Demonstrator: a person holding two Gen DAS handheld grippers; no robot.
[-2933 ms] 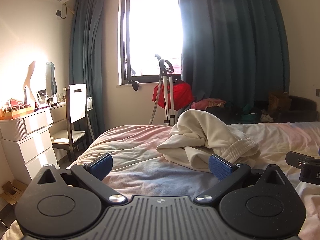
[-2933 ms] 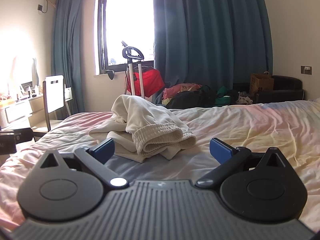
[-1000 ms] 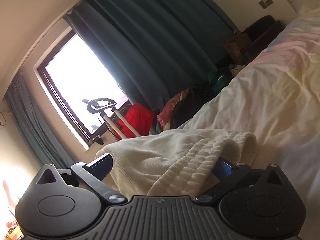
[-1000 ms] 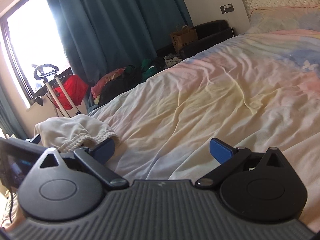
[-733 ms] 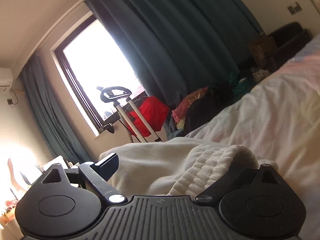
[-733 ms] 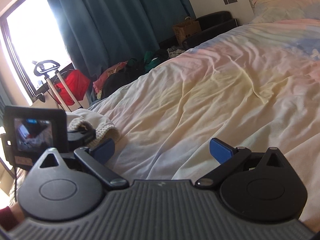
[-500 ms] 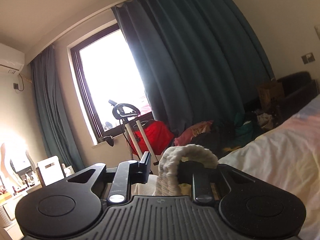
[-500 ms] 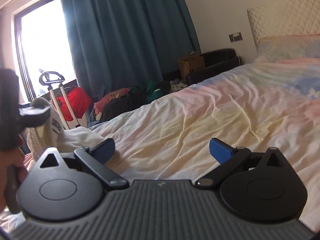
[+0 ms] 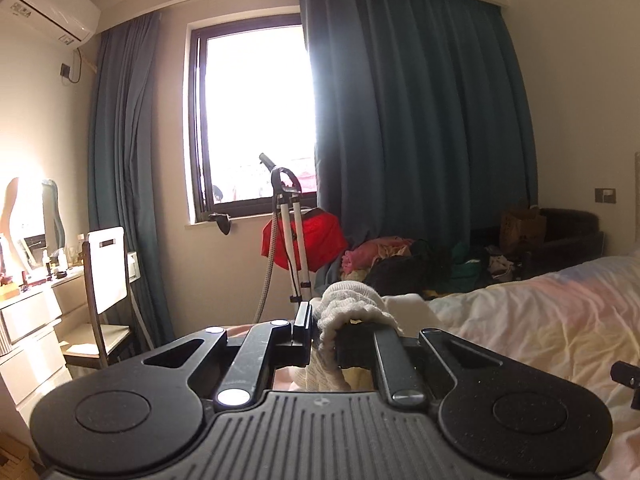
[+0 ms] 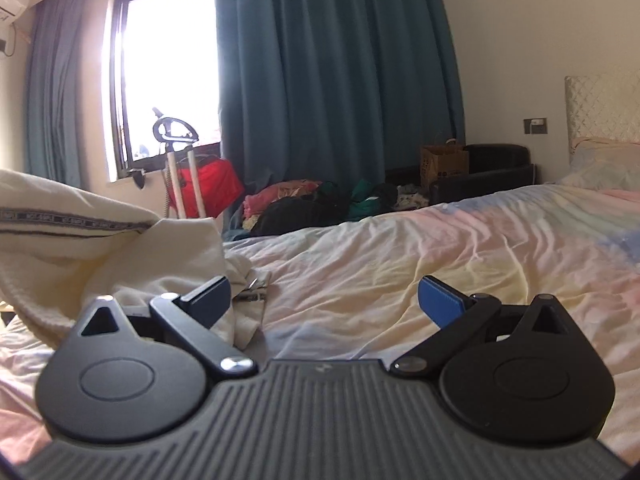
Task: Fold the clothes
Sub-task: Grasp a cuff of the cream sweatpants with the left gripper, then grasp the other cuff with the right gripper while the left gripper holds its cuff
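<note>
My left gripper [image 9: 326, 320] is shut on the ribbed elastic hem of a cream garment [image 9: 348, 306] and holds it lifted above the bed; the rest of the cloth hangs below, mostly hidden by the gripper body. In the right wrist view the same cream garment [image 10: 88, 240] hangs and drapes at the left, with a dark printed stripe across it, its lower part resting on the pastel bedsheet [image 10: 440, 256]. My right gripper [image 10: 324, 300] is open and empty just above the sheet, its left finger touching or close to the cloth's edge.
The bed [image 9: 540, 320] stretches right toward a pillow and headboard [image 10: 604, 160]. Beyond its far edge stand a garment steamer [image 9: 290, 240], a pile of clothes [image 10: 320, 200], a dark sofa with a paper bag [image 10: 444, 162], and a chair with dresser [image 9: 104, 280] at left.
My left gripper closed on the garment's ribbed hem and raised it off the bed, levelling out. My right gripper swung back toward the garment and stayed open.
</note>
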